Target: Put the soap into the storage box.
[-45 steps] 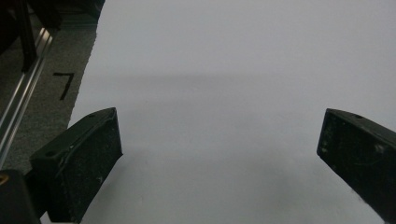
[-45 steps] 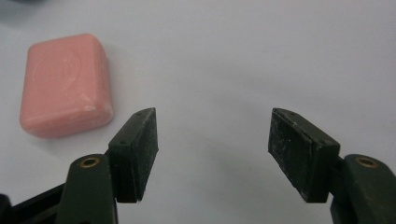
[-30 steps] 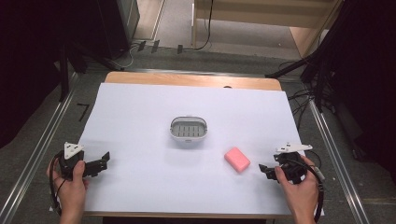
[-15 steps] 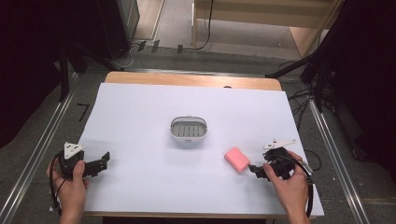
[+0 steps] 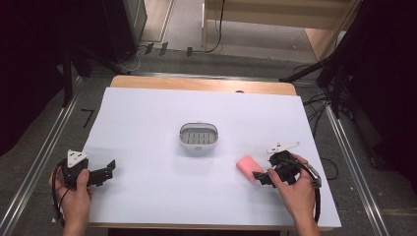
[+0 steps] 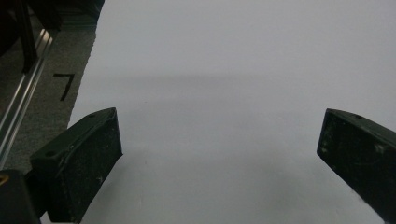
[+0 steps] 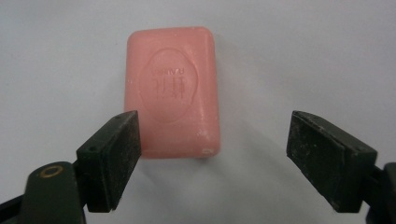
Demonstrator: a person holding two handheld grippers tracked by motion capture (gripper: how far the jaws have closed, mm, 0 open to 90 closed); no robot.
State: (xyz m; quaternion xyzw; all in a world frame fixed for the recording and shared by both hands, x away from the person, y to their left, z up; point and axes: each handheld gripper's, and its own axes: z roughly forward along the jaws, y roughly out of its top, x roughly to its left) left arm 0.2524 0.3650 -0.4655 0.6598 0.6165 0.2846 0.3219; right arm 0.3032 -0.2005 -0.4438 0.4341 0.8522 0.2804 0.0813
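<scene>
A pink bar of soap (image 5: 250, 165) lies flat on the white table cover, to the right of and nearer than a grey oval soap dish (image 5: 198, 135). My right gripper (image 5: 261, 175) points left at the bar. In the right gripper view its jaws have just been opening. The near end of the soap (image 7: 173, 88) lies between them, close to the left jaw, and the right gripper (image 7: 212, 125) presses on nothing. My left gripper (image 5: 109, 168) rests open at the table's near left, and in the left gripper view the left gripper (image 6: 219, 122) has bare cover between its jaws.
The white cover (image 5: 147, 113) spans the tabletop, with a wooden strip (image 5: 201, 84) along the far edge. Metal rails (image 5: 46, 147) run down both sides on the floor. Cables (image 5: 322, 105) lie off the right edge.
My right hand has moved left across the table up to the pink soap, and its jaws stand wider apart than before. The left hand and gripper have stayed where they were.
</scene>
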